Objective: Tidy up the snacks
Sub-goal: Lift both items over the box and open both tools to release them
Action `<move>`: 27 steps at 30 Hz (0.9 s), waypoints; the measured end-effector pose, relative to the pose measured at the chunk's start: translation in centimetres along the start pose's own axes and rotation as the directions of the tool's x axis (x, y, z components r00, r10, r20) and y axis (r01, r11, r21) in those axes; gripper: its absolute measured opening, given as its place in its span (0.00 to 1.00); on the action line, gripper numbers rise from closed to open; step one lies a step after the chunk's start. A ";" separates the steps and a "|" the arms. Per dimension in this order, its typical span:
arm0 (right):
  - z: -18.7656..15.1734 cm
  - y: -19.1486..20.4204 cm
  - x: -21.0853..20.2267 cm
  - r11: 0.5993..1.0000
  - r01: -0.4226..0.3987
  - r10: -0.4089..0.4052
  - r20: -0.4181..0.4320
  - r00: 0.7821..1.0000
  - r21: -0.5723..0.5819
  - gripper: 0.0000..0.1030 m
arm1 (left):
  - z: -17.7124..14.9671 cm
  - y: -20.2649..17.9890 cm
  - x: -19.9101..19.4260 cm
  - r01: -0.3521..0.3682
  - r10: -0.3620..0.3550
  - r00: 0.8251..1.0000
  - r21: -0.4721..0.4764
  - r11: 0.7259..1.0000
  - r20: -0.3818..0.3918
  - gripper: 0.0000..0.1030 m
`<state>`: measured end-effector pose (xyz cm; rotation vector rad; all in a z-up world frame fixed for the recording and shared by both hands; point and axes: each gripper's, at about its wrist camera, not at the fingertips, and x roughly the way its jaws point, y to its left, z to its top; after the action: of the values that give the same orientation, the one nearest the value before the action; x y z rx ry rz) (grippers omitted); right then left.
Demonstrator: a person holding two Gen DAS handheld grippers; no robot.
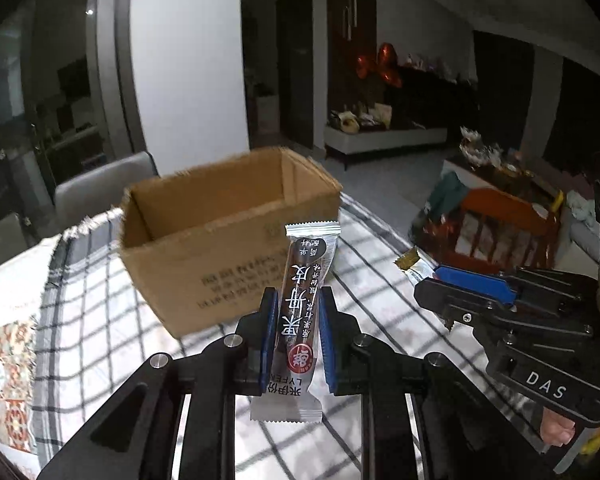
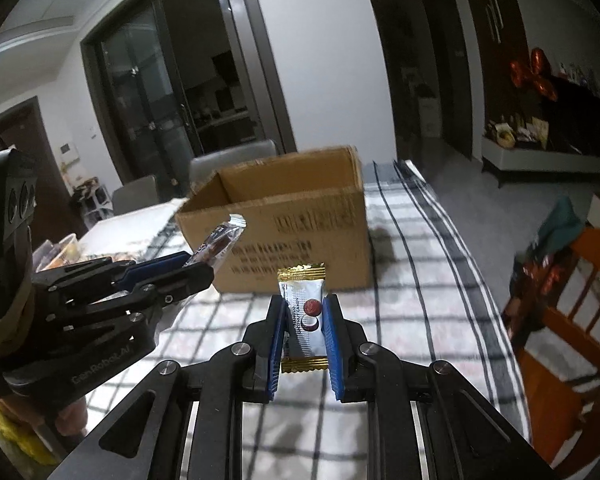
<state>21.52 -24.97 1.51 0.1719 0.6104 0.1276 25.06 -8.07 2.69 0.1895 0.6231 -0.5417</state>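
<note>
An open cardboard box (image 1: pixel 236 236) (image 2: pixel 300 232) stands on the checked tablecloth ahead of both grippers. My left gripper (image 1: pixel 298 300) (image 2: pixel 204 264) is shut on a long brown snack bar (image 1: pixel 304 300) (image 2: pixel 220 240) with white characters, held upright above the cloth just short of the box's near wall. My right gripper (image 2: pixel 305 304) (image 1: pixel 424 280) is shut on a white snack packet (image 2: pixel 305 316) (image 1: pixel 414 266) with gold crimped ends and a red dot. It hangs to the right of the left gripper, also short of the box. The box's inside floor is hidden.
The checked tablecloth (image 2: pixel 420 248) runs to the table's right edge. An orange wooden chair (image 2: pixel 572 320) (image 1: pixel 500 232) with a dark bag on it stands past that edge. Grey chairs (image 2: pixel 236 160) sit behind the box. A patterned mat (image 1: pixel 8 380) lies at the left.
</note>
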 end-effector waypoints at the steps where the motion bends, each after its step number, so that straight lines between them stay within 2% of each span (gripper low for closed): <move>1: 0.5 0.3 -0.1 1.000 0.000 0.000 0.011 1.000 -0.012 0.20 | 0.3 0.2 -0.2 -0.008 0.008 1.000 -0.001 1.000 0.011 0.20; 8: 4.4 1.8 0.3 0.996 -0.020 0.026 0.082 0.996 -0.083 0.20 | 2.6 2.6 -1.2 -0.057 0.059 0.996 -0.036 0.998 0.070 0.20; 14: 7.0 2.0 2.2 0.994 -0.032 0.041 0.082 0.996 -0.107 0.20 | 4.6 4.5 -1.1 -0.087 0.089 0.992 -0.030 0.996 0.095 0.20; 21: 9.6 2.4 4.4 0.985 -0.020 0.037 0.094 0.995 -0.171 0.20 | 6.7 6.6 1.1 -0.056 0.058 0.991 -0.023 0.998 0.118 0.20; 27: 11.8 2.7 6.2 0.978 0.006 0.018 0.113 0.993 -0.207 0.20 | 8.2 7.9 4.1 -0.080 0.083 0.991 -0.029 0.996 0.107 0.20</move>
<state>33.22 -22.72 8.03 -0.0211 0.4788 0.1848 36.21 -5.77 6.84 0.1604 0.5139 -0.4622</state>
